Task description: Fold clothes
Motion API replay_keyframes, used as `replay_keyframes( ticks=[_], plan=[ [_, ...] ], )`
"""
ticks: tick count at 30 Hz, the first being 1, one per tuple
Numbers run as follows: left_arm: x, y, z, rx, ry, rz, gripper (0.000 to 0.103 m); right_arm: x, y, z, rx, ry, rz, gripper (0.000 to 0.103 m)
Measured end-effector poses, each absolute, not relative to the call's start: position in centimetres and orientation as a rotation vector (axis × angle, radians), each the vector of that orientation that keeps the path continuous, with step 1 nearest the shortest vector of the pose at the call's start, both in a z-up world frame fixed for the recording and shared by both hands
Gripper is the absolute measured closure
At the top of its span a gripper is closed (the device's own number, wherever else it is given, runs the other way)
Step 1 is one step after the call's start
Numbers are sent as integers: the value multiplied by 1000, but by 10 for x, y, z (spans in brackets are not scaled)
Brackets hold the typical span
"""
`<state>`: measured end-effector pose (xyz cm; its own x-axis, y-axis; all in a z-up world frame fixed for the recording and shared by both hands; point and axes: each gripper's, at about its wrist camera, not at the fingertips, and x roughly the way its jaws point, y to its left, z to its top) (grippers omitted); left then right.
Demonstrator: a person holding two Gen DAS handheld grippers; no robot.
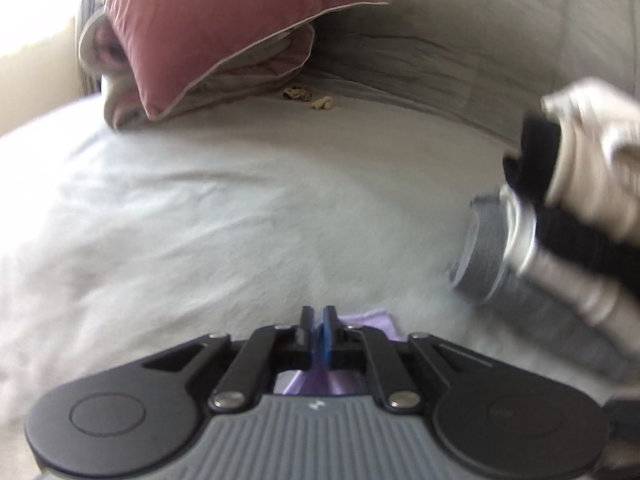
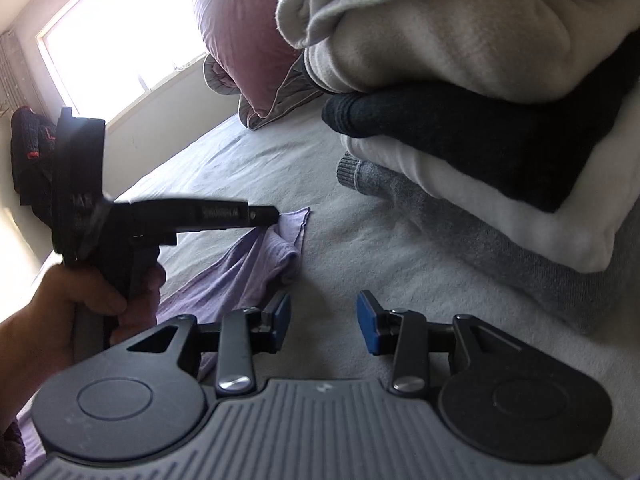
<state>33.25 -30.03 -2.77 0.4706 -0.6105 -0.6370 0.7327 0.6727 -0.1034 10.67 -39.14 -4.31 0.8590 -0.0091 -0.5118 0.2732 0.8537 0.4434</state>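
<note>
cloth: lilac garment (image 2: 248, 264) lies crumpled on the bed (image 2: 320, 240), near left; we reckon it's light and floppy, so take a corner.
left gripper (image 2: 276, 213): nearly closed, pinching its far corner.
right gripper (image 2: 324, 320): half open, holding nothing.
in the way: folded stack (image 2: 480, 120) right, pink pillow (image 1: 224, 28) far.

Folded stack (image 1: 576, 184) motion-blurred and cut by right edge, lilac cloth (image 1: 372, 320) mostly hidden behind hand-held gripper (image 1: 319, 320)
</note>
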Motion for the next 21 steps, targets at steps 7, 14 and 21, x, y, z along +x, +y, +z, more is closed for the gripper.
replay_keyframes(
  ticks=[7, 14, 21],
  plan=[
    [325, -322, -27, 303, 734, -933, 73, 108, -391, -43, 546, 504, -167, 62],
    [309, -317, -23, 246, 625, -958, 102, 114, -397, -47, 649, 475, -96, 60],
    [309, -306, -3, 122, 560, -1022, 102, 127, -392, -52, 667, 473, -20, 60]
  ],
)
